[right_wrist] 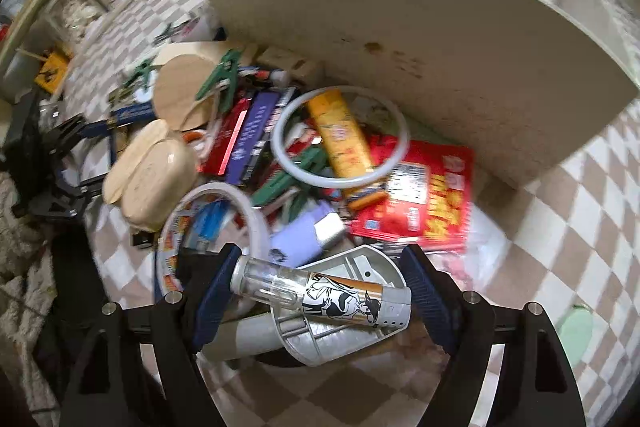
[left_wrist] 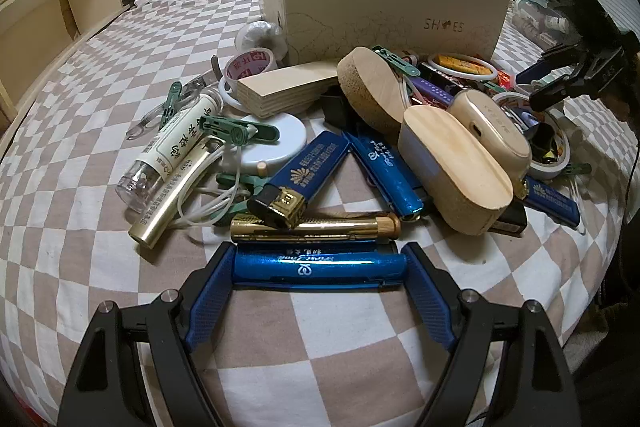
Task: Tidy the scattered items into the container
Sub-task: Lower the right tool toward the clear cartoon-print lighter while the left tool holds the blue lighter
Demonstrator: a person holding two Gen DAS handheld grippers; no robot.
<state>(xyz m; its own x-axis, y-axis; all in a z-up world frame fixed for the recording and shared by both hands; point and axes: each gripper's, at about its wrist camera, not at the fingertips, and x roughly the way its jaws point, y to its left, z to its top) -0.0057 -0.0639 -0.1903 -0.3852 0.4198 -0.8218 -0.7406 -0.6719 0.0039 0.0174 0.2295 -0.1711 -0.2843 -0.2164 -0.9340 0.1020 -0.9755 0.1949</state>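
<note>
On the checked bedspread before the cream shoebox [left_wrist: 384,11], the left gripper [left_wrist: 318,263] clamps a slick blue metallic lighter [left_wrist: 320,264] by its ends, likely light, rigid and slippery, while the right gripper [right_wrist: 320,281] holds a small, probably fragile clear bottle [right_wrist: 316,293] end to end.

Readable marks around the cream box

I am reading "SHOES" on the cream box [left_wrist: 384,7], its O drawn as a small dark shape. In front of the box I am seeing Chinese characters on the clear bottle [left_wrist: 176,143], the tape roll [left_wrist: 250,65] and the blue lighters [left_wrist: 308,167], too small to make out.
</note>
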